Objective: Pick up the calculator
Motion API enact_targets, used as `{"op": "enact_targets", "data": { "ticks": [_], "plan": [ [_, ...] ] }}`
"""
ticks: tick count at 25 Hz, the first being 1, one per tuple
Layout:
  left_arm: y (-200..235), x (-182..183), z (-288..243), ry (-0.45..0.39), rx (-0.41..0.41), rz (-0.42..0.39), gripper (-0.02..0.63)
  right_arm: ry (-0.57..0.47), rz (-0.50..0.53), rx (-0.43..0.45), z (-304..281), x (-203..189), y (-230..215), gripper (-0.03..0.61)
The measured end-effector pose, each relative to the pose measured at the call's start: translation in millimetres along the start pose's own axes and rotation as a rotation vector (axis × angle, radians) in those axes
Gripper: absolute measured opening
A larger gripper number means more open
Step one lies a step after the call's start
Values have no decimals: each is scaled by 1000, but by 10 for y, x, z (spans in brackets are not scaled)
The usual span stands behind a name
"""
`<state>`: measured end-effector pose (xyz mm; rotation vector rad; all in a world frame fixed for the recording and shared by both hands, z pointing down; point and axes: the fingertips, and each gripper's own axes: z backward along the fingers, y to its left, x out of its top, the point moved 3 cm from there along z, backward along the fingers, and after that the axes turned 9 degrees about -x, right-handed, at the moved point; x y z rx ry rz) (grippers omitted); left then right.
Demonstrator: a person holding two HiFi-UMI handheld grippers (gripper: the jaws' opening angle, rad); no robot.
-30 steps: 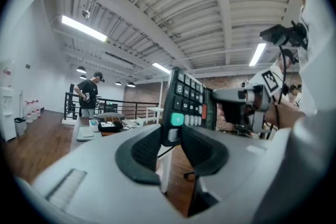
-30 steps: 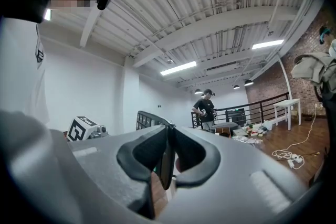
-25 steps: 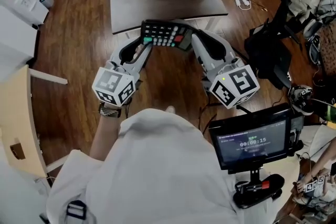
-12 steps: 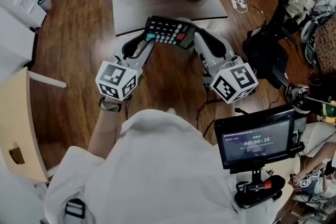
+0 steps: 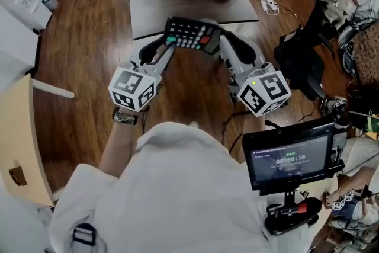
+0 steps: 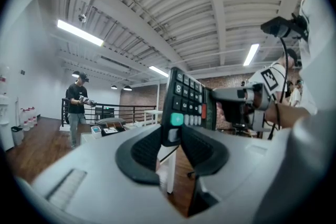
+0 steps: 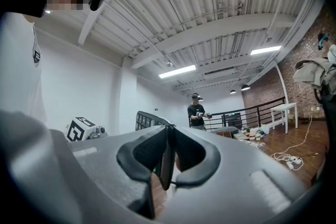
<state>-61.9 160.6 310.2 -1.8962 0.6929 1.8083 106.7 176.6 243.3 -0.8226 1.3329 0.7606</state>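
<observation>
Looking down from above, the calculator (image 5: 190, 36) is off the table (image 5: 189, 6) and up in the air over its near edge, pinned between two claws: the left claw (image 5: 170, 44) has its left end, the right claw (image 5: 215, 44) its right end. Along the left claw now, the pads (image 6: 144, 150) are clamped on the lower corner, right by the teal key (image 6: 176, 119), with the keypad standing upright. Along the right claw, the jaws are clenched on the thin edge of the case. That's the worry: both holds look shallow, so if the hands pull apart or twist against each other, one end could slip free and the calculator could swing down toward the wooden floor (image 5: 89, 38).
</observation>
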Motion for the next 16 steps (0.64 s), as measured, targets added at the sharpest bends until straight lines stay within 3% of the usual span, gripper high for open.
{"op": "enact_targets", "data": {
  "ticks": [16],
  "plan": [
    [0, -1, -19, -2, -7, 12, 129, 9, 4, -5, -22, -6, -18, 51]
  ]
}}
